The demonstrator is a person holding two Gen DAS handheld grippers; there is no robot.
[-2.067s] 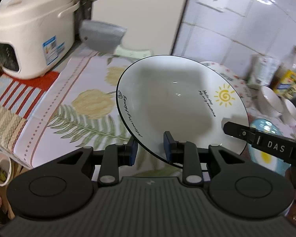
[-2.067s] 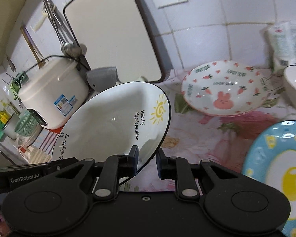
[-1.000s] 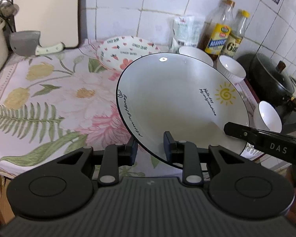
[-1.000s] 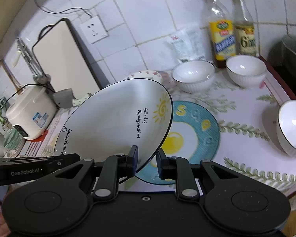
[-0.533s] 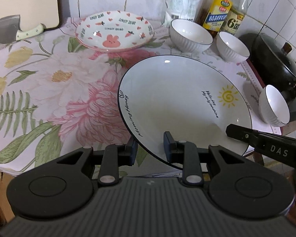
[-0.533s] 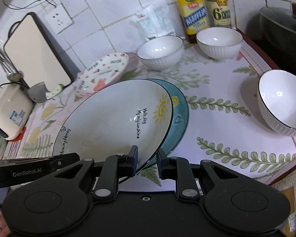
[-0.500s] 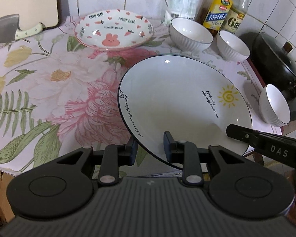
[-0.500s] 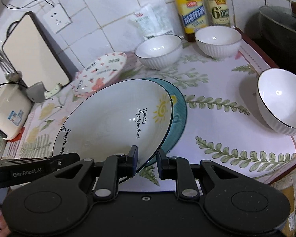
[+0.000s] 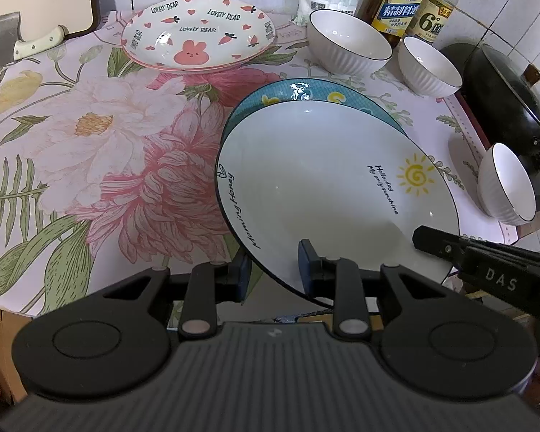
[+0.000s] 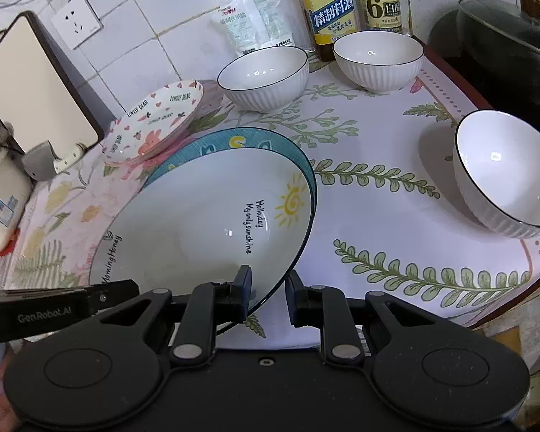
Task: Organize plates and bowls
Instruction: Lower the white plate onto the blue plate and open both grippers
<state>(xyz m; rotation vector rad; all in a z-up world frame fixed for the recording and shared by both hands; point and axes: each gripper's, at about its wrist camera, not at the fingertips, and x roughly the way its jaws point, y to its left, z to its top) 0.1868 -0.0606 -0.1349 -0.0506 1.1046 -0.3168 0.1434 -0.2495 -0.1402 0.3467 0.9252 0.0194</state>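
Observation:
A white plate (image 9: 327, 187) (image 10: 198, 223) with a sun drawing and black rim is held at its near edge by both grippers. My left gripper (image 9: 273, 270) is shut on its rim, and my right gripper (image 10: 268, 288) is shut on the rim further right. The plate hangs low over a blue plate (image 9: 306, 90) (image 10: 234, 140) on the flowered cloth, covering most of it. Whether the two plates touch I cannot tell. A pink rabbit plate (image 9: 198, 32) (image 10: 154, 122) sits behind. White ribbed bowls (image 9: 349, 46) (image 10: 266, 75) stand at the back, another (image 10: 504, 169) at the right.
Two sauce bottles (image 10: 331, 7) and a white packet (image 10: 252, 18) stand against the tiled wall. A black pot (image 9: 507, 100) sits at the right, past the counter edge. A cleaver (image 9: 3, 43) and cutting board (image 10: 36, 82) are at the back left, with a rice cooker (image 10: 0, 194).
Both grippers carried the white plate rightward from near the rice cooker and lowered it over the blue plate, which now shows only as a rim behind it.

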